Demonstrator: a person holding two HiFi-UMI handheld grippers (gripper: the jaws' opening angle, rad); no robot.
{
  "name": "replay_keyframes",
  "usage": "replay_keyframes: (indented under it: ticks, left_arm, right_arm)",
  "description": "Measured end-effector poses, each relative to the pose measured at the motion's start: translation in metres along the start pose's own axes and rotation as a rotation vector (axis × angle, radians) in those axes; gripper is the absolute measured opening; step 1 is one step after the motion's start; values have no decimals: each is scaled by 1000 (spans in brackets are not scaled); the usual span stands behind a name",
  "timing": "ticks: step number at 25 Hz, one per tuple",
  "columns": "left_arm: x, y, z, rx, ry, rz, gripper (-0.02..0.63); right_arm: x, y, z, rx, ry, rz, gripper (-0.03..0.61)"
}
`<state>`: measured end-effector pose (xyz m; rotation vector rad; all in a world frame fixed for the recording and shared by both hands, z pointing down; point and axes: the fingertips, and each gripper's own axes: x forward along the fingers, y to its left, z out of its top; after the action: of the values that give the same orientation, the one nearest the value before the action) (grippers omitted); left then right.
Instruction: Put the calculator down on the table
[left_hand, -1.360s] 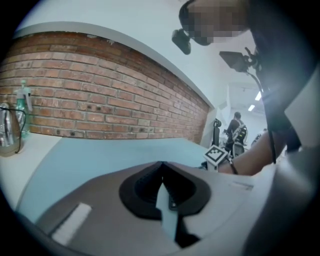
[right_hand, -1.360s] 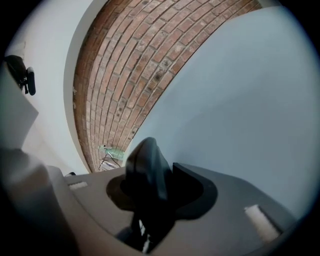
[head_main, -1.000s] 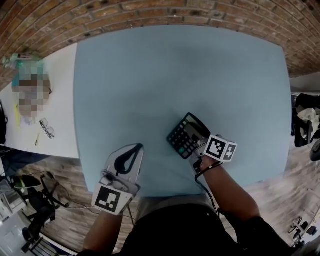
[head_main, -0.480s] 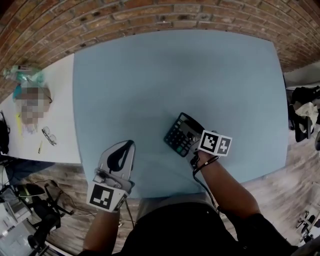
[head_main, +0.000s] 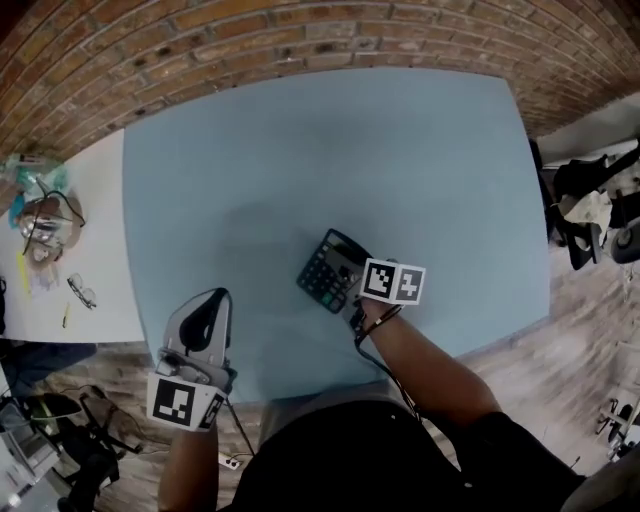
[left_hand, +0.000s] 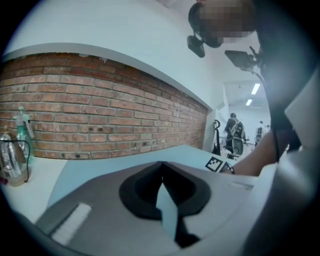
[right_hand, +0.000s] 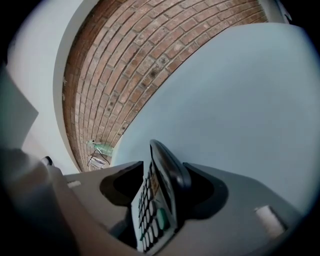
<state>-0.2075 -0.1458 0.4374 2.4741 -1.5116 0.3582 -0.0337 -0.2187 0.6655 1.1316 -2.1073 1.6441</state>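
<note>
A black calculator with grey keys sits low over the blue table, near its front edge; I cannot tell whether it touches the top. My right gripper reaches it from the near side. In the right gripper view the calculator stands edge-on between the fingers of the right gripper. Those jaws have just been opening, and dark gaps show on both sides of it. My left gripper hovers over the table's front left edge. Its tips meet in the left gripper view, with nothing held.
A brick wall runs behind the table. At the left, a white side table carries a bottle, glasses and a cable. Dark equipment stands on the wooden floor at the right.
The right jaws have spread apart around the calculator, which stays in the same spot on the table. The left gripper has shifted slightly, and the head view has swung a little.
</note>
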Motion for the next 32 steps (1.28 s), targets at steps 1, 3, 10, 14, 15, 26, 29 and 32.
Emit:
replay_keyframes:
  ticks: [1, 3, 10, 14, 15, 26, 29, 32]
  left_arm:
    - [-3, 2, 1, -4, 1, 7, 2]
    - [-6, 3, 2, -12, 5, 13, 2]
    - [-10, 2, -10, -45, 17, -4, 2]
    - [-7, 1, -13, -59, 25, -7, 2]
    - [-4, 1, -13, -60, 24, -10, 2]
    - [0, -9, -8, -24, 16, -28, 2]
    - [-2, -11, -5, -19, 6, -26, 2]
    - [-4, -13, -5, -19, 0, -19, 2]
  right_arm:
    - [3, 3, 0, -2, 4, 2, 245]
    - [3, 6, 0, -7, 12, 1, 249]
    - [-6, -1, -2, -1, 6, -23, 262]
    - [-9, -1, -5, -9, 14, -31, 275]
    - [-10, -2, -5, -9, 13, -34, 278]
    - [-18, -3, -2, 12, 35, -36, 336]
    - [-22, -6, -4, 4, 45, -55, 356]
    - [-25, -9, -5, -9, 52, -74, 368]
